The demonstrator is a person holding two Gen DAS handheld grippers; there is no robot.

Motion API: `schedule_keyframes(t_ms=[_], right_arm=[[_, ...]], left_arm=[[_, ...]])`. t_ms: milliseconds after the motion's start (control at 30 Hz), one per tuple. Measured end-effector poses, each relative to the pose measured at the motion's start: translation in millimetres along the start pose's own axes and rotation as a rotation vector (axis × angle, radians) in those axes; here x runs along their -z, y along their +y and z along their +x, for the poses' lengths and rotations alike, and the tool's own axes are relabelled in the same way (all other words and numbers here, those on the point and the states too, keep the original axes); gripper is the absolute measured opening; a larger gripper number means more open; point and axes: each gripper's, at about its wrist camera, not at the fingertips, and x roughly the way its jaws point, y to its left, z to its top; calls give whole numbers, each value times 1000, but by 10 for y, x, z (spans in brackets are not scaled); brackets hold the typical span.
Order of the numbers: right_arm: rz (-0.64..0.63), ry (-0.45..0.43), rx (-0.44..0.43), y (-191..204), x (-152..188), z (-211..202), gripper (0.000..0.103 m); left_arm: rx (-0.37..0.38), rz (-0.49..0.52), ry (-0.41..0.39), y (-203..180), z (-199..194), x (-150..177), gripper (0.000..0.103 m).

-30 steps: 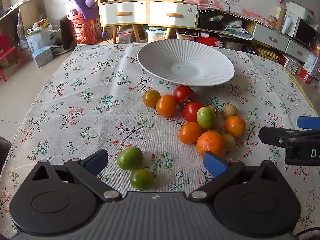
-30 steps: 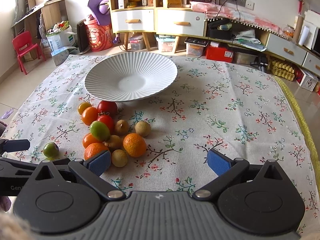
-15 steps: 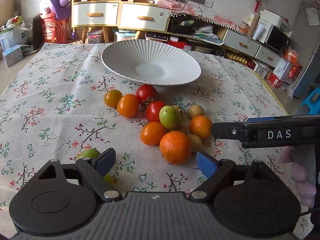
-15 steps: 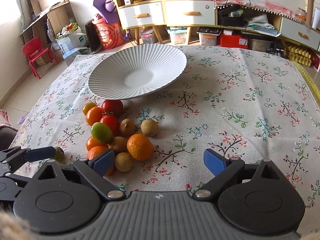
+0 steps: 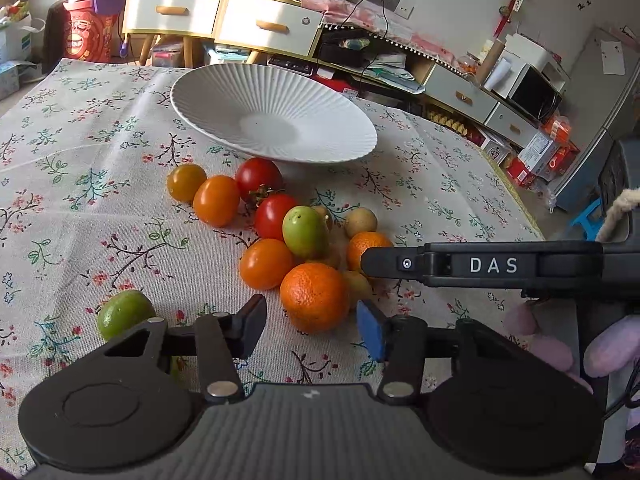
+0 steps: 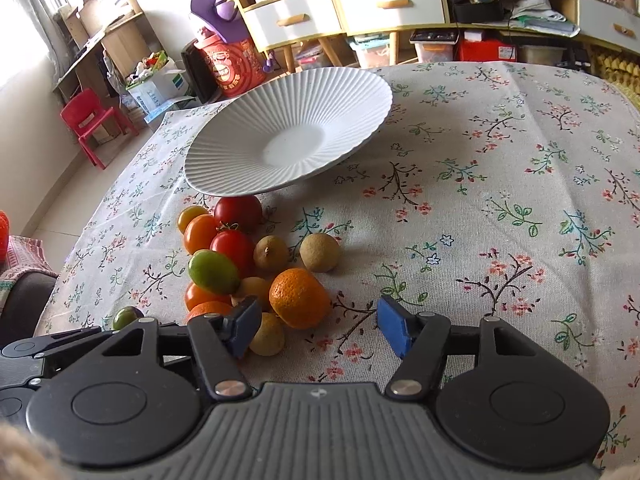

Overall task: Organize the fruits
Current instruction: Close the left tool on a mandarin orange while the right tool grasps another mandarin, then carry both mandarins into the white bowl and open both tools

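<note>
fruits [image 6: 256, 264] clustered below plate [image 6: 224, 168] rim | cloth [image 6: 500, 208] right bare

I see the white ribbed plate [image 6: 256, 172] sitting empty near the tablecloth's far edge. Just in front of it, towards the near edge, the fruit cluster [image 5: 280, 236] lies touching: red and orange tomatoes, mandarins, brown longans. One green lime [image 5: 124, 312] sits apart, near-left.
</note>
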Motion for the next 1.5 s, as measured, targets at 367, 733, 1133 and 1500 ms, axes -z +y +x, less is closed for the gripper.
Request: schedule_keyframes(t_ms=[367, 733, 1133, 1500], right_arm=[[46, -16, -63, -81, -30, 72, 48], [25, 8, -71, -52, -23, 104, 32], [39, 28, -36, -31, -25, 31, 31], [13, -8, -36, 58, -62, -143, 31]], left_arm=[[-10, 0, -3, -31, 76, -8, 36], [-31, 19, -8, -46, 60, -3, 34], [-40, 23, 6, 23, -133, 0, 33], [-36, 4, -49, 38, -312, -128, 33]])
